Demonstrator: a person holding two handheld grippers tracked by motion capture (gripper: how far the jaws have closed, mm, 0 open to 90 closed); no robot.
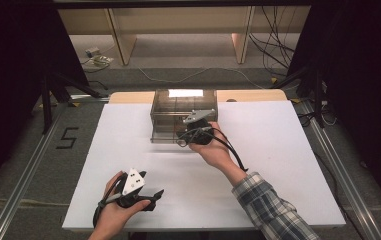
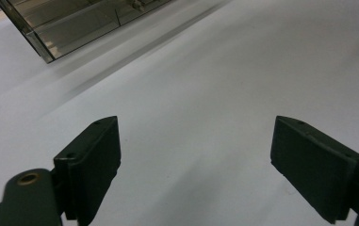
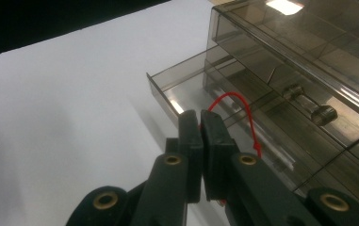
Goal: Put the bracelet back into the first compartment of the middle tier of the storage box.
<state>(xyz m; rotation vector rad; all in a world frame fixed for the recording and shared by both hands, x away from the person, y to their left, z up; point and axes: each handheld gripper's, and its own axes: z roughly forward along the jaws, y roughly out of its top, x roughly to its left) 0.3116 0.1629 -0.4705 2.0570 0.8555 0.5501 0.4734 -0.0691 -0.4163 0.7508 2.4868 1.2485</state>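
Right claw (image 3: pixel 200 123) pinched on thin red cord (image 3: pixel 243 106) at smoky transparent drawer box (image 3: pixel 281 80); left claw (image 2: pixel 196 155) wide.

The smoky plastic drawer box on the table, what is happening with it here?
A person works at the drawer box with a hand-held gripper in each hand. The right hand-held gripper is shut on a red string at a drawer that stands partly pulled out. The left hand-held gripper is open above the white table, apart from the box.

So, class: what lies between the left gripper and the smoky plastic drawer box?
Bare white table only, seen in the high view, separates the left gripper from the drawer box.
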